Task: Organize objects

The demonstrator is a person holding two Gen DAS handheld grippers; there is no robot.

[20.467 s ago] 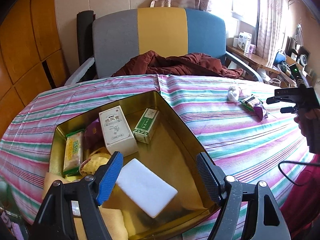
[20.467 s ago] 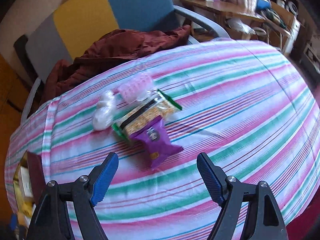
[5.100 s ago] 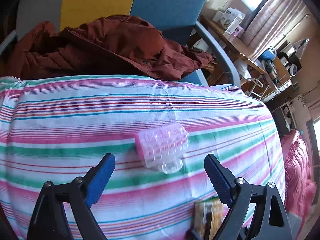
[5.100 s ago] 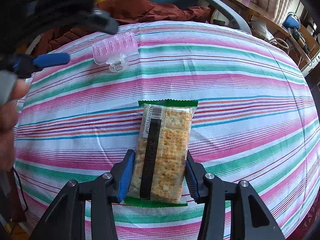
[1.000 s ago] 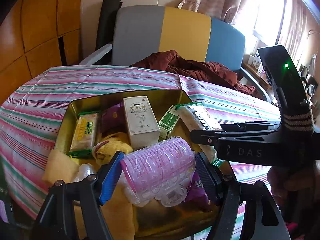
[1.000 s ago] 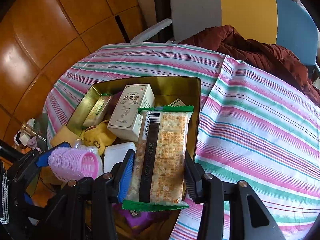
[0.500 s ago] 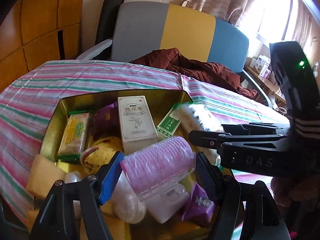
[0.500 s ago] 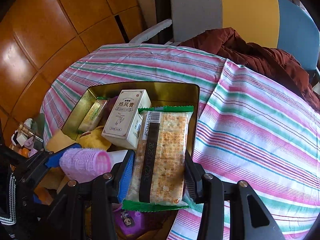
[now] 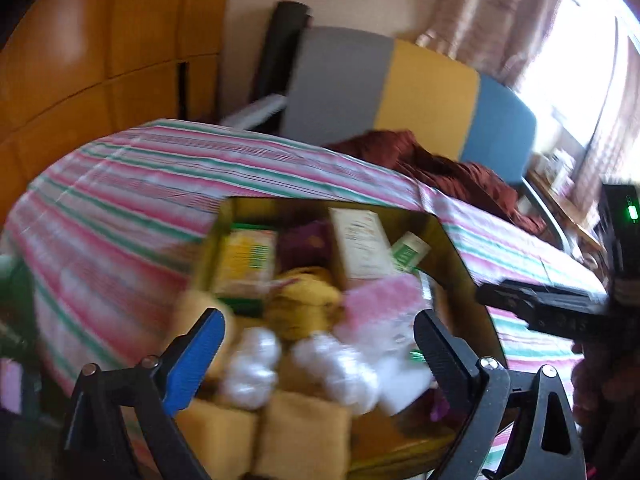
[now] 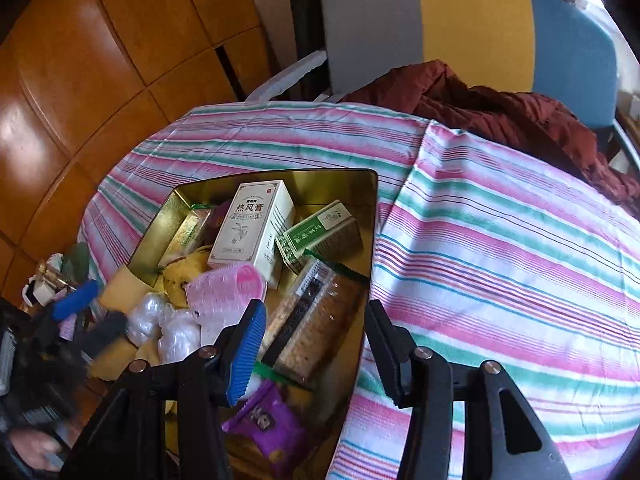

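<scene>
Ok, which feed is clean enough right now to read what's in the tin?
Right wrist view: sharp, the white box and cracker pack in the tin read clearly, though the fisheye bends the striped cloth. Left wrist view: motion-smeared, the pink roller is a blur, and the window top right is blown out.

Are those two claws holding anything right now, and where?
Nothing. The left claw has just opened and dropped the pink roller; the right claw has let go of the crackers.
</scene>
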